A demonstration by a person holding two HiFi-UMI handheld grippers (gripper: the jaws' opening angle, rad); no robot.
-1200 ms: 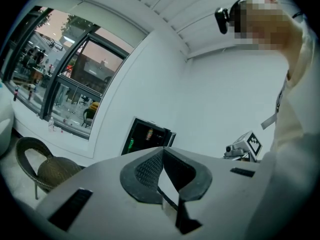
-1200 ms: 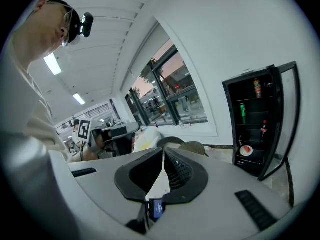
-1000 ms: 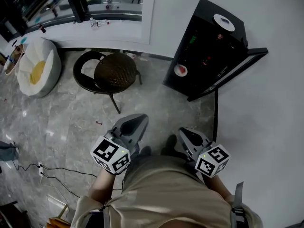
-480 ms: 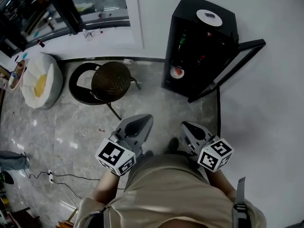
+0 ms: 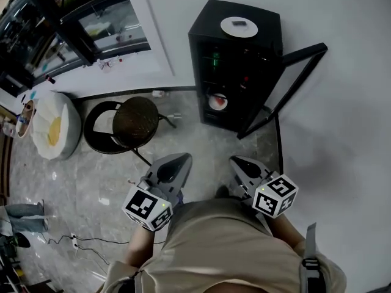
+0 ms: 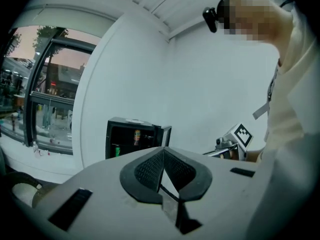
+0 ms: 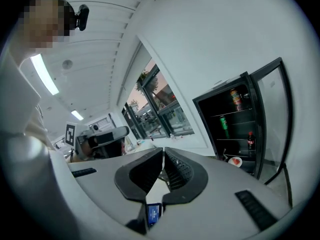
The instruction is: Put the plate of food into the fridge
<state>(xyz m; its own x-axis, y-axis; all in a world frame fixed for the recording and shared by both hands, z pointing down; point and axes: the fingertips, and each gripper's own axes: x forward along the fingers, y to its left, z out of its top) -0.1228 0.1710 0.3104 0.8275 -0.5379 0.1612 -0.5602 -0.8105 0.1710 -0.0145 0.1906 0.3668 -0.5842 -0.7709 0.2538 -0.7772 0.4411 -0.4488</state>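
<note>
A black mini fridge (image 5: 235, 60) stands open against the white wall. On its lower shelf sits a small white plate with red food (image 5: 218, 101), which also shows in the right gripper view as the plate (image 7: 234, 161), with cans and bottles on the shelves above. My left gripper (image 5: 182, 158) and right gripper (image 5: 236, 162) are held side by side near my body, well short of the fridge. Both are shut with nothing between the jaws. The left gripper view shows the shut left gripper (image 6: 163, 152) and the fridge (image 6: 132, 136) beyond it. The right gripper (image 7: 163, 152) also points toward the fridge (image 7: 240, 129).
The fridge's glass door (image 5: 287, 81) swings out to the right. A white disc (image 5: 239, 26) lies on top of the fridge. A round dark stool (image 5: 135, 122) and a white beanbag (image 5: 52, 124) stand to the left. Cables (image 5: 79, 240) trail over the marble floor.
In the head view the fridge has shifted left toward the middle, and its open front with the plate shows more squarely. Both grippers stay shut in front of the body.
</note>
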